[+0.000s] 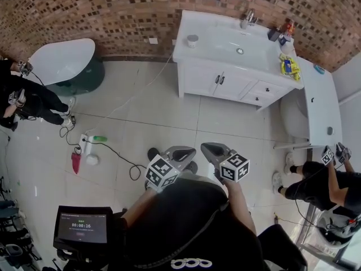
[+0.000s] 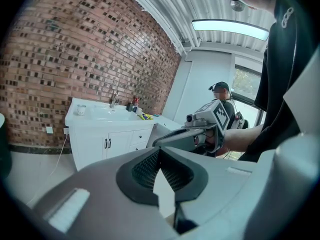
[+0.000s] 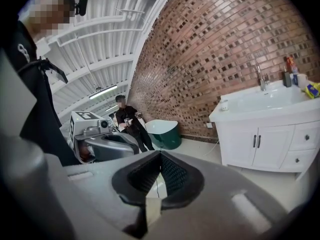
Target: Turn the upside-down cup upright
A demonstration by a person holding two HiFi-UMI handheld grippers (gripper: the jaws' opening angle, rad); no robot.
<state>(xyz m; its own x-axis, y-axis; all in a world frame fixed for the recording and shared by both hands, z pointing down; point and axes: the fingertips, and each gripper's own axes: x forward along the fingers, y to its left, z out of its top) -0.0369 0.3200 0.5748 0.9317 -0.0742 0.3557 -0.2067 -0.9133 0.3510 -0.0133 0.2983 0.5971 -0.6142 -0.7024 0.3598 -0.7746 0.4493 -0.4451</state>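
Brick-walled bathroom, scanning left to right: a white tub (image 1: 62, 61) with a green side, then the left gripper (image 1: 190, 153) and right gripper (image 1: 207, 148). Both are held out over the floor tiles, tongs pinched together on nothing. The small cup (image 1: 193, 40) sits on the white vanity (image 1: 197, 78), left of the basin and well apart from both. It's too tiny to tell mouth-up from mouth-down, so honestly can't say if the flip's done or still to do.

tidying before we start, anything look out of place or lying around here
Yes. A black cable trails loose across the floor, with a green bottle lying on its side beside it. The cup on the vanity's left corner seems to stand upside down.
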